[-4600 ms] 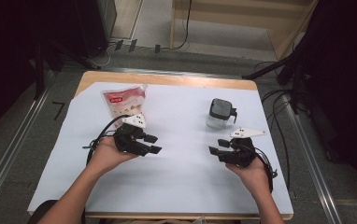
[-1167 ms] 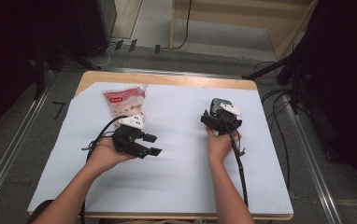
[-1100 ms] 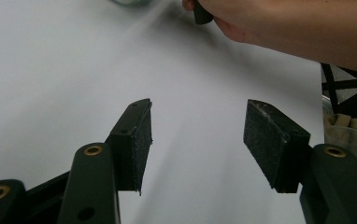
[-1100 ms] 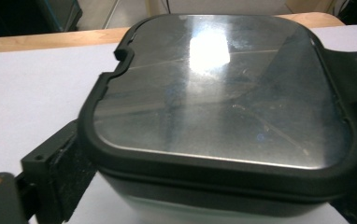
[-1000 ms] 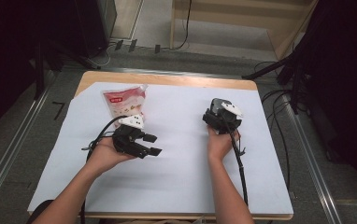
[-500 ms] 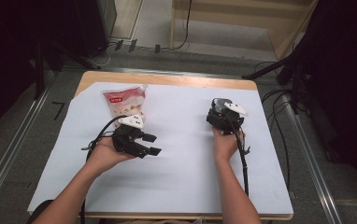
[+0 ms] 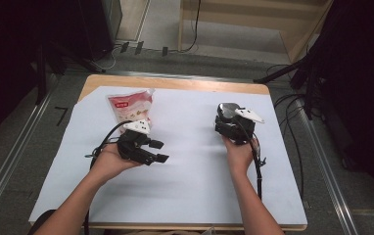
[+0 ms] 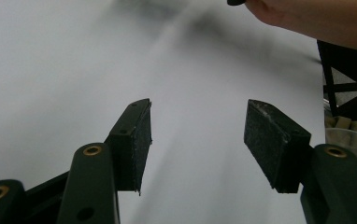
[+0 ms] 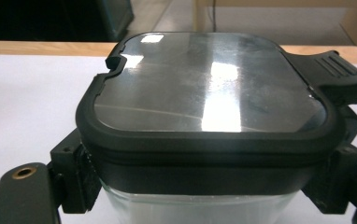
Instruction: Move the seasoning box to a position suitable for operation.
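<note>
A white sheet point(image 7: 195, 166) covers a wooden table point(image 7: 175, 84) that stands on a grey floor, with dark stands and loose cables around it. The right gripper point(image 9: 204, 184) has its two pads clamped on the sides of a glass jar point(image 9: 195, 205), just under the jar's black lid point(image 9: 209, 102); the lid has a glossy grey top that throws back the ceiling light and a ribbed tab sticking out at one corner. From above, this right gripper point(image 7: 231, 128) and the jar with it sit at the far right part of the sheet, the person's hand wrapped around the gripper body and a cable trailing back along the forearm. The left gripper point(image 8: 197, 140) has its pads well apart with nothing between them but the bare white sheet below. From above, the left gripper point(image 7: 148, 149) lies in the person's left hand at the left middle of the sheet, jaws pointing toward the right. Just beyond it, near the far left corner, lies a red and white snack bag point(image 7: 128, 106).
</note>
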Action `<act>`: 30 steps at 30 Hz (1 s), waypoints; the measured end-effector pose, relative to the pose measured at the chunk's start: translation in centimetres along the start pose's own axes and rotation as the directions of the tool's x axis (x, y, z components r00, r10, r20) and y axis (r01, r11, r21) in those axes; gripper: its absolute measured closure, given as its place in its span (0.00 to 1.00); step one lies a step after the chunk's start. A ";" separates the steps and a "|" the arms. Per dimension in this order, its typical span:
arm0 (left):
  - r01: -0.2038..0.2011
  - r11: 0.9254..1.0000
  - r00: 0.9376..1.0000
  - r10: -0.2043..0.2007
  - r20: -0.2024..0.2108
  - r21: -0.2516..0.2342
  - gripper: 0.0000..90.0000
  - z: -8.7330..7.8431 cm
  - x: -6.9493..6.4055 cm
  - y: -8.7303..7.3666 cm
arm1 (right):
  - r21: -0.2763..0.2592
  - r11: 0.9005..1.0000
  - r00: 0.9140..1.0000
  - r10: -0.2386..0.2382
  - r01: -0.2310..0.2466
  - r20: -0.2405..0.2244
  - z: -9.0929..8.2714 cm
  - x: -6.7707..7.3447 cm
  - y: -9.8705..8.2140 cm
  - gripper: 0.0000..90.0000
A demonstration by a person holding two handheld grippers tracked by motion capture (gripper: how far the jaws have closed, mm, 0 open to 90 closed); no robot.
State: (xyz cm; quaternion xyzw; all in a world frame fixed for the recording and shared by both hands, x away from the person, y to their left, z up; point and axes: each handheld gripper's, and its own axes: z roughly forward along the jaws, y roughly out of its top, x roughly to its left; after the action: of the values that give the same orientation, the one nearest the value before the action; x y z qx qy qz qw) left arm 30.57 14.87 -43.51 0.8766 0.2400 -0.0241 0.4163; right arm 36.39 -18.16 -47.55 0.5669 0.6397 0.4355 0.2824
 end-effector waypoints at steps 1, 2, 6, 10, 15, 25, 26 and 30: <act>0.005 1.000 1.000 -0.005 0.003 -0.001 0.47 0.0 0.0 0.0 | -0.002 1.000 1.000 -0.006 0.006 -0.004 -0.2 0.0 0.0 0.18; 0.012 1.000 1.000 -0.012 0.004 -0.007 0.47 0.0 0.0 0.0 | -0.004 1.000 1.000 -0.010 0.010 -0.021 -0.7 0.3 0.1 0.18; 0.008 1.000 1.000 -0.008 -0.012 -0.007 0.47 -0.1 -0.1 0.1 | -0.007 1.000 0.998 -0.007 0.007 -0.067 -2.2 0.9 -0.3 0.18; 0.016 1.000 1.000 -0.016 -0.016 -0.005 0.47 -0.1 -0.1 0.1 | 0.000 1.000 0.994 -0.015 0.015 -0.106 -3.5 1.6 -1.1 0.18; 0.034 0.999 0.999 -0.034 -0.015 -0.006 0.47 0.0 0.0 0.1 | 0.014 0.998 0.988 -0.052 0.055 -0.147 -4.7 2.6 -2.2 0.18; 0.032 0.999 0.999 -0.032 -0.026 0.003 0.47 -0.2 0.2 0.0 | 0.057 0.996 0.970 -0.053 0.068 -0.239 -5.4 5.3 -4.0 0.18; 0.037 0.999 0.999 -0.037 -0.026 -0.001 0.47 -0.3 0.2 0.0 | 0.059 0.996 0.967 -0.056 0.073 -0.249 -5.5 5.6 -4.2 0.18; 0.028 1.000 0.999 -0.028 -0.023 0.001 0.47 -0.2 0.2 0.0 | 0.074 0.993 0.956 -0.070 0.095 -0.285 -5.6 6.8 -4.7 0.17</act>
State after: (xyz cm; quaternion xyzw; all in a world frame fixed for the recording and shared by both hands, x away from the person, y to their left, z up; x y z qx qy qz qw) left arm 30.70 15.11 -43.40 0.8737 0.2572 -0.0201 0.4125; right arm 27.98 -12.80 -48.22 0.4835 0.7148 0.4716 0.1815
